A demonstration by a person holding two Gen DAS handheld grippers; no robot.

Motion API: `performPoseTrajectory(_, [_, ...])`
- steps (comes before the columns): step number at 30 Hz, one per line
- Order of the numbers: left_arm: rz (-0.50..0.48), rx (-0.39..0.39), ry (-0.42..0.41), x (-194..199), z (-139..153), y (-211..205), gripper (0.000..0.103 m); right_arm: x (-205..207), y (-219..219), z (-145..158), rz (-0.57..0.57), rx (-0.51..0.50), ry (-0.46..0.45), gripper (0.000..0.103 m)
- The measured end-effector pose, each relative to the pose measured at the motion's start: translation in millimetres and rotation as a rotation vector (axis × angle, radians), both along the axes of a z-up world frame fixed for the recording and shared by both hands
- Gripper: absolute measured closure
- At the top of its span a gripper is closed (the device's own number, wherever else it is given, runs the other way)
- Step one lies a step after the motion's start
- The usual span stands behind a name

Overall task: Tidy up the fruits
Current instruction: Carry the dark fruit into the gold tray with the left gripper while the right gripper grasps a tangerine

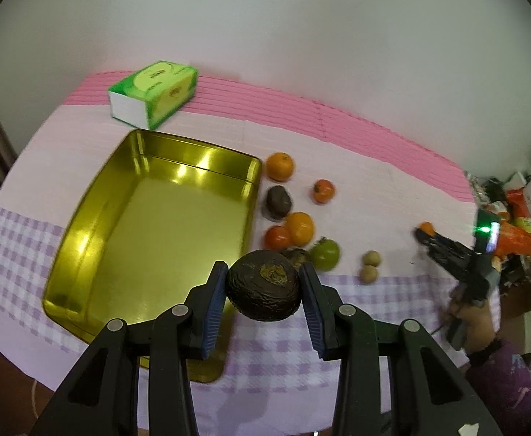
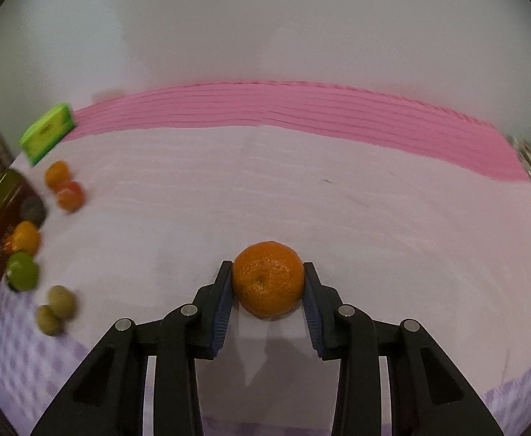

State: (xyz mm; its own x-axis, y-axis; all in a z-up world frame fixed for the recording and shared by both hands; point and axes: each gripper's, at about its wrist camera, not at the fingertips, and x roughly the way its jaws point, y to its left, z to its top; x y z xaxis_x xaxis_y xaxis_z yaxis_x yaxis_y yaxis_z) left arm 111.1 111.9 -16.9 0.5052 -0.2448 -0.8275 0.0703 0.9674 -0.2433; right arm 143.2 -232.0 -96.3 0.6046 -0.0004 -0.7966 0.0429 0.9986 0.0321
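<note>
Avocado point(image 1: 263, 285), dark, pinched in left gripper point(image 1: 263, 283) above the gold tray's point(image 1: 84, 218) near right corner, best released low over bare tray floor; tangerine point(image 2: 268, 279) clamped by right gripper point(image 2: 268, 283); loose fruit beyond, along tray's right rim.

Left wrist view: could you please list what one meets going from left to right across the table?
Gold tin → held avocado → green tomato → two small brownish fruits → right gripper.
</note>
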Motion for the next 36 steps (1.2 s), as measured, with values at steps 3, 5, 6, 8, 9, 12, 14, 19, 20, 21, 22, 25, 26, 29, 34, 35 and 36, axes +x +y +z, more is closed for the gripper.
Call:
performPoseTrajectory(3, [0.007,0.053,0.006,9.0,-7.3,7.1,0.067,-2.5,-6.8,0.3,-0.026,-0.001,-0.012,0.066])
performPoseTrajectory(5, [0.005,0.076,0.008,15.1,-11.8,11.4,0.067,0.0,-2.4,1.0,-0.031,-0.009,-0.014,0.066])
performPoseTrajectory(6, [0.008,0.100,0.007,18.6,-14.8,14.3,0.067,-0.7,-1.6,1.4,-0.031,-0.013,-0.014,0.066])
performPoseTrajectory(8, [0.009,0.128,0.008,24.4,-18.7,18.2,0.067,2.2,-1.5,0.4,-0.031,-0.011,-0.014,0.066])
performPoseTrajectory(9, [0.009,0.137,0.012,27.8,-21.5,21.2,0.067,1.9,-1.2,1.0,-0.031,-0.011,-0.013,0.066])
performPoseTrajectory(12, [0.006,0.166,0.012,35.5,-26.7,26.2,0.067,-1.0,-2.4,2.0,-0.031,-0.019,-0.015,0.066])
performPoseTrajectory(14, [-0.003,0.200,0.010,43.1,-29.9,28.1,0.067,3.5,1.0,1.0,-0.028,-0.028,-0.014,0.065])
performPoseTrajectory(19, [-0.013,0.257,0.014,64.1,-34.7,33.8,0.067,1.0,0.7,1.4,-0.030,-0.029,-0.018,0.065])
performPoseTrajectory(20, [-0.017,0.268,0.013,68.1,-35.0,34.0,0.067,-0.1,-0.3,1.1,-0.030,-0.028,-0.019,0.065])
performPoseTrajectory(21, [-0.022,0.281,0.012,72.1,-35.3,34.1,0.067,0.0,-0.1,0.3,-0.030,-0.028,-0.019,0.065])
performPoseTrajectory(22, [-0.027,0.297,0.011,76.4,-35.8,34.1,0.067,-0.3,0.2,0.3,-0.030,-0.029,-0.020,0.065])
performPoseTrajectory(25, [-0.046,0.334,0.020,87.2,-39.4,32.9,0.067,0.6,0.4,0.1,-0.029,-0.028,-0.019,0.065])
performPoseTrajectory(26, [-0.054,0.347,0.022,90.3,-40.8,31.9,0.067,0.5,0.0,0.4,-0.029,-0.028,-0.019,0.065])
performPoseTrajectory(29, [-0.073,0.404,0.027,98.4,-46.0,28.7,0.067,0.3,-0.3,0.5,-0.029,-0.027,-0.019,0.065])
performPoseTrajectory(34, [-0.073,0.432,0.044,110.3,-52.0,31.2,0.067,0.6,0.2,0.6,-0.029,-0.022,-0.020,0.065])
performPoseTrajectory(35, [-0.074,0.441,0.044,112.5,-52.7,31.2,0.066,0.6,-0.2,0.5,-0.030,-0.023,-0.021,0.065])
performPoseTrajectory(36, [-0.074,0.456,0.044,115.0,-53.7,31.4,0.065,0.6,-0.2,0.5,-0.030,-0.022,-0.021,0.065])
